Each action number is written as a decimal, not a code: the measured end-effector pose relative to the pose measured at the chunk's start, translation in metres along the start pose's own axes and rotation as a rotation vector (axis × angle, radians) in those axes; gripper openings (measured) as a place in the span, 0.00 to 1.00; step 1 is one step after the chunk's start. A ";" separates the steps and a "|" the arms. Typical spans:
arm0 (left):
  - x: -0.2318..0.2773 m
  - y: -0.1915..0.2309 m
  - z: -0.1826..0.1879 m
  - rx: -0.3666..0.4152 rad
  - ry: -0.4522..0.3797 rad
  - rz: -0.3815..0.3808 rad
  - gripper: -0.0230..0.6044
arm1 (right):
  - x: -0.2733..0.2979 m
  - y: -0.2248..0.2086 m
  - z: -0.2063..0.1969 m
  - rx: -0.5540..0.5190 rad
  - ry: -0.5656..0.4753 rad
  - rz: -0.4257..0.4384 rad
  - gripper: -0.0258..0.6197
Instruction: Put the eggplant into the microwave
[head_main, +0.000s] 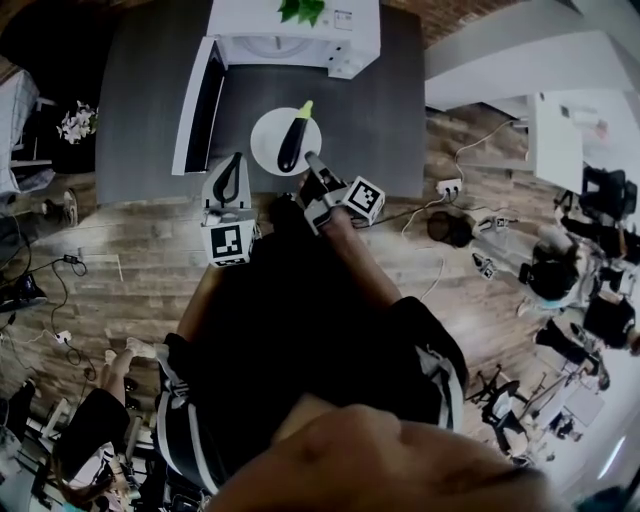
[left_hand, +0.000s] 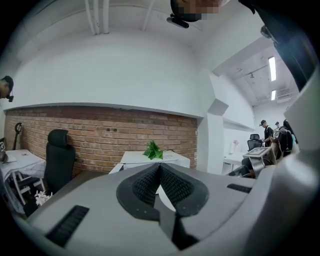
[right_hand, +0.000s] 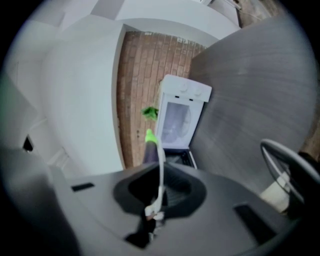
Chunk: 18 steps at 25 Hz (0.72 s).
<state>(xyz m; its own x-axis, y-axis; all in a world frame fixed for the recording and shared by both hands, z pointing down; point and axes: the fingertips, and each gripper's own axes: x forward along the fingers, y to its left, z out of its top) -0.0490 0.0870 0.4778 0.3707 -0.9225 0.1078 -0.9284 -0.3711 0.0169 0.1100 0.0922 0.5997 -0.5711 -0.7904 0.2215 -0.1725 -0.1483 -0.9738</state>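
Microwave (head_main: 290, 35) stands at the far side of the dark table (head_main: 150, 80); its door (head_main: 195, 105) is swung fully open to the left, and the cavity is free to receive a load as far as the right gripper view shows.

Left gripper (head_main: 235, 160) sits at the near edge of the table, left of the plate and apart from it; its own view shows the jaws pressed together with nothing between them, pointed up towards the brick wall; it takes no part in the work at present.

White plate (head_main: 265, 140) lies on the table in front of the microwave, near it but outside it; the eggplant (head_main: 292, 143) lies lengthwise on the plate, green stem end towards the microwave.

Right gripper (head_main: 313, 160) meets the near right rim of the plate; its own view shows the rim edge-on between the pads, so the jaws read as pinching the plate, not the eggplant.

Progress, as judged: door opened and a hold taken on the plate; the plate is not visibly lifted. Outstanding: carry plate and eggplant forward into the cavity, kept level so the eggplant does not roll off; release; door closing if wanted.
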 end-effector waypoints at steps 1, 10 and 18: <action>0.006 0.000 0.001 -0.004 0.000 0.010 0.10 | 0.004 -0.001 0.005 -0.004 0.010 0.000 0.10; 0.040 -0.003 0.000 -0.003 0.018 0.077 0.10 | 0.038 -0.017 0.045 -0.030 0.054 -0.022 0.10; 0.061 0.004 0.015 0.003 0.019 0.078 0.10 | 0.069 -0.026 0.059 -0.026 0.052 -0.022 0.10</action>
<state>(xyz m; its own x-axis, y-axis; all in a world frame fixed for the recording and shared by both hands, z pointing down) -0.0294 0.0277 0.4693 0.2964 -0.9465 0.1278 -0.9545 -0.2982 0.0049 0.1224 0.0069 0.6372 -0.6081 -0.7550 0.2455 -0.2056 -0.1490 -0.9672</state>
